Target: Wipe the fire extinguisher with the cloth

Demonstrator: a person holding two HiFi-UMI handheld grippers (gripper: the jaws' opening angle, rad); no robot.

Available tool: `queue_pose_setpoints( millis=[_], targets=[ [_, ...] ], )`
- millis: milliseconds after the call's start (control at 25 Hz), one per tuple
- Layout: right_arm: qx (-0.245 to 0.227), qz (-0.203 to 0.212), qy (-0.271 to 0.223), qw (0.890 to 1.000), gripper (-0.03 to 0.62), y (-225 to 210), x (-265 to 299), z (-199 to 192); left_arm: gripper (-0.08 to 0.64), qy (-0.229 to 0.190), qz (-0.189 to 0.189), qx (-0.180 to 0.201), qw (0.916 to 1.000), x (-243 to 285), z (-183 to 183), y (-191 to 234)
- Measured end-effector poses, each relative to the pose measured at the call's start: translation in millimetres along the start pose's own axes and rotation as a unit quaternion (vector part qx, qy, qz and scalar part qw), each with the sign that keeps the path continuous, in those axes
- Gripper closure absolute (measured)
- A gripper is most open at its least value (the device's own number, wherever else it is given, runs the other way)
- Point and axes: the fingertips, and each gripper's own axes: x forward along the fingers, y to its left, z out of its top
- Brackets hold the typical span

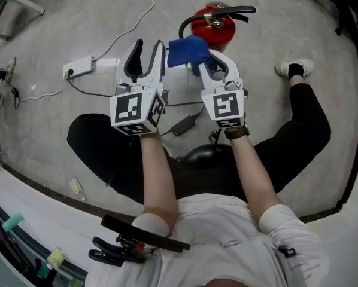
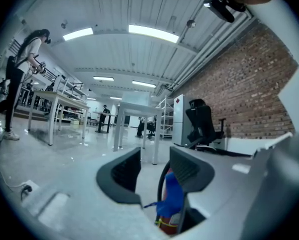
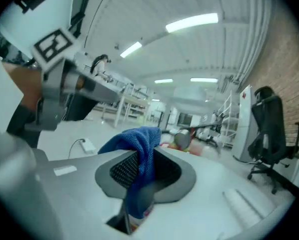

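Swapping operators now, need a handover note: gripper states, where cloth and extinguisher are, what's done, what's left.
Right gripper: shut on the blue cloth, held by the top of the fire extinguisher; contact unclear.
Left gripper: open, empty, beside the right one.
Fire extinguisher: standing on the floor ahead of the person.
Done: cloth in grip.
Left: wipe the extinguisher; can't tell how much is wiped.

We see a blue cloth point(image 1: 188, 51) and a red fire extinguisher point(image 1: 222, 31) with a black handle point(image 1: 239, 9). Our left gripper point(image 1: 148, 49) and right gripper point(image 1: 206, 58) are white, with black-and-white square markers. The floor point(image 1: 59, 17) is pale grey.
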Motion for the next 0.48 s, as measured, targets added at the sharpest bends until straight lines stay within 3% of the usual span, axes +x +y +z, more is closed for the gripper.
queue_pose_setpoints(
  millis=[120,200,360,480],
  targets=[
    [-0.001,-0.081,-0.033,0.996,0.523,-60,-17,50,0.382,-0.009,-0.014,-0.002,0.9999,1,9,-11],
    [-0.035,-0.101,-0.039,0.994,0.523,-79,-6,57,0.382,-0.01,-0.023,-0.004,0.9997,1,9,-18],
    [-0.125,-0.07,-0.007,0.99,0.523,-54,16,42,0.385,-0.009,-0.033,-0.007,0.9994,-1,6,-26],
    [-0.119,-0.012,0.002,0.993,0.523,-12,27,8,0.385,-0.005,-0.025,-0.013,0.9996,-2,5,-21]
  ],
)
